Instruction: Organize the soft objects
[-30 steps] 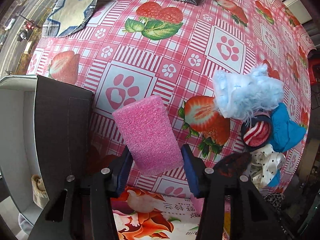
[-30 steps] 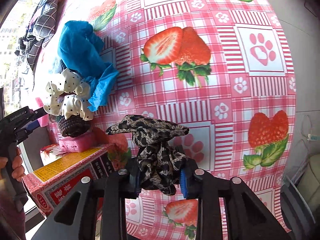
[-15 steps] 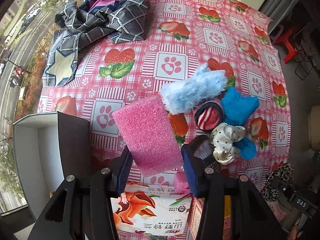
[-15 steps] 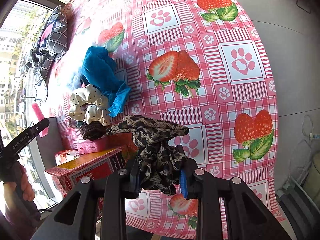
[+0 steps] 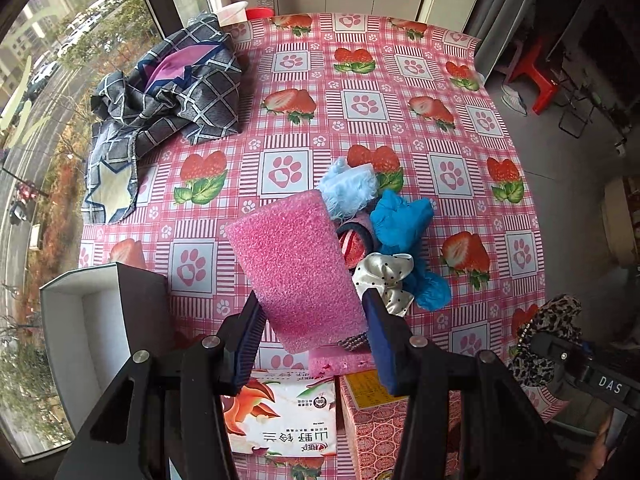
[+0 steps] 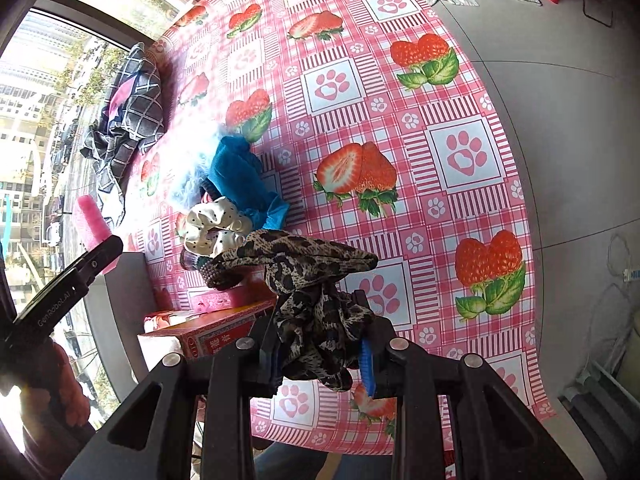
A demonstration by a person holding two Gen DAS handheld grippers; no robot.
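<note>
A sponge block is held between the pads of the left gripper, up above the table. A patterned scrunchie is pinched in the right gripper, off to the right of it. A heap of scrunchies is piled mid-table, just behind the block. A bundled cloth is dumped at the far left by the window. An open box is parked at the near left edge. A tissue pack and a carton are lined up side by side at the near edge, with a second sponge lying just behind them.
</note>
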